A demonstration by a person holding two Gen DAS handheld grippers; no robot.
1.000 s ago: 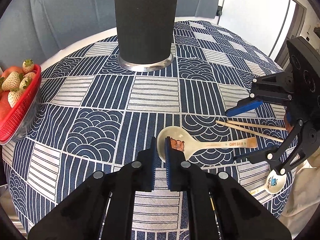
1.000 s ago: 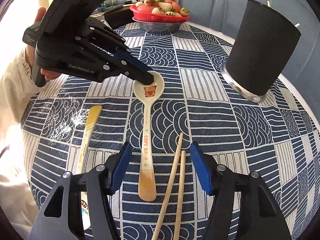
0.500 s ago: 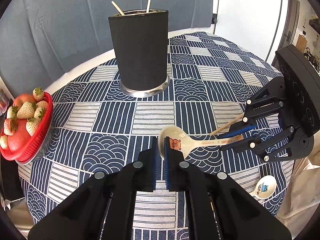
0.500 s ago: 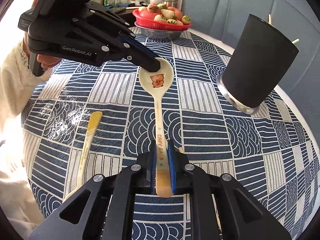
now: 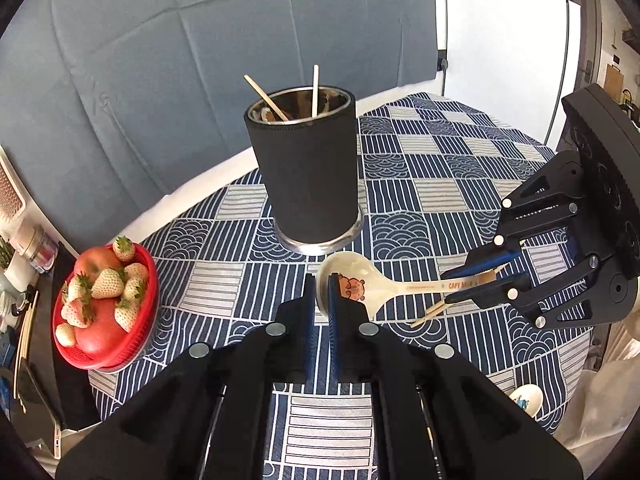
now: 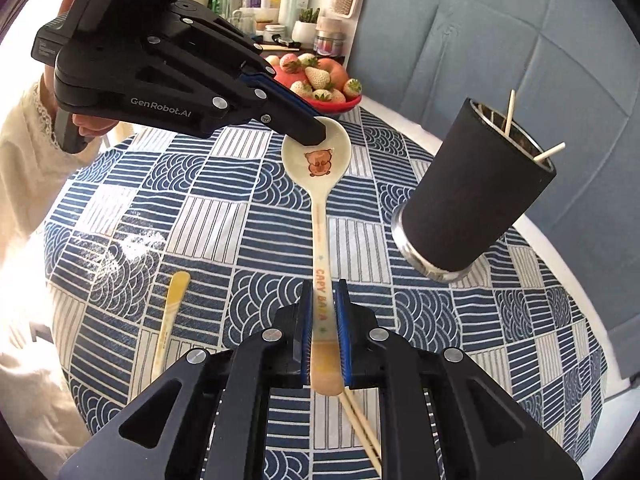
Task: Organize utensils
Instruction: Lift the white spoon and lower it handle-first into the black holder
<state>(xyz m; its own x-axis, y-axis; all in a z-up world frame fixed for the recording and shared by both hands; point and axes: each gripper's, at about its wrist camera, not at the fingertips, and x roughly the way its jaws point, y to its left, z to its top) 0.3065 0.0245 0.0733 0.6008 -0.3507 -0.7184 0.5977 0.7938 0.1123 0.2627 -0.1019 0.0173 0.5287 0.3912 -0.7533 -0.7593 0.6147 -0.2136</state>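
A cream ceramic spoon (image 5: 384, 286) with a capybara picture is held in the air above the table by both grippers. My left gripper (image 5: 322, 298) is shut on the rim of its bowl. My right gripper (image 6: 324, 312) is shut on its handle (image 6: 322, 300); it also shows in the left wrist view (image 5: 486, 282). The left gripper shows in the right wrist view (image 6: 316, 132). The black utensil holder (image 5: 306, 172) stands behind the spoon with two chopsticks in it; it also shows in the right wrist view (image 6: 476, 196). A pair of chopsticks (image 6: 362, 428) lies on the cloth below the right gripper.
A red basket of strawberries and fruit (image 5: 106, 306) sits at the table's left edge. A second spoon lies on the cloth (image 6: 170, 316), its bowl near the table edge (image 5: 526, 400). The round table has a blue patterned cloth (image 5: 420, 184). A cluttered shelf (image 6: 288, 12) stands beyond.
My right gripper closed on the spoon's handle. Both grippers then lifted the spoon off the cloth and raised it well above the table; the chopsticks stayed on the cloth.
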